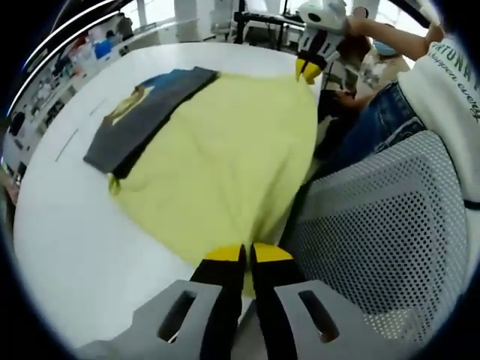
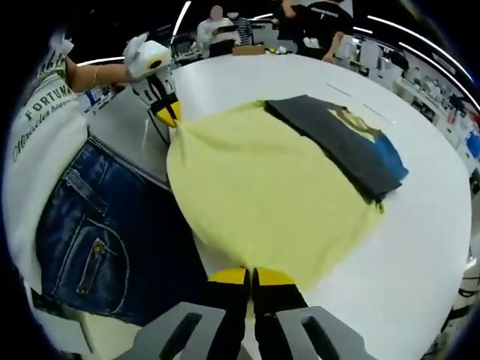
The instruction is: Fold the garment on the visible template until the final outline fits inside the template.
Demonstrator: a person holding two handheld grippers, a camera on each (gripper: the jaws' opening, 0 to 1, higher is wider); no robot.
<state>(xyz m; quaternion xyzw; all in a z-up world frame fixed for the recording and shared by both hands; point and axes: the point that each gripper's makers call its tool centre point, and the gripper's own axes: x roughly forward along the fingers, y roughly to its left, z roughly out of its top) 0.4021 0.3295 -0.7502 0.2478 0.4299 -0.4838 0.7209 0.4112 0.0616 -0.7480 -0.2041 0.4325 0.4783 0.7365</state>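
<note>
Left gripper view: both grippers point(image 1: 247, 259) point(image 2: 251, 279) have jaws pinching the pale yellow cotton garment's point(image 1: 225, 161) six-o'clock hem; lift evenly toward the twelve-o'clock folded grey shirt point(image 1: 142, 112).

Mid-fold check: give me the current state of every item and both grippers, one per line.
Yellow garment: spread flat on the white table, near edge pinched at both corners.
Dark folded garment: lying on the yellow one's far edge.
Left gripper: shut on yellow garment.
Right gripper: shut on yellow garment.
</note>
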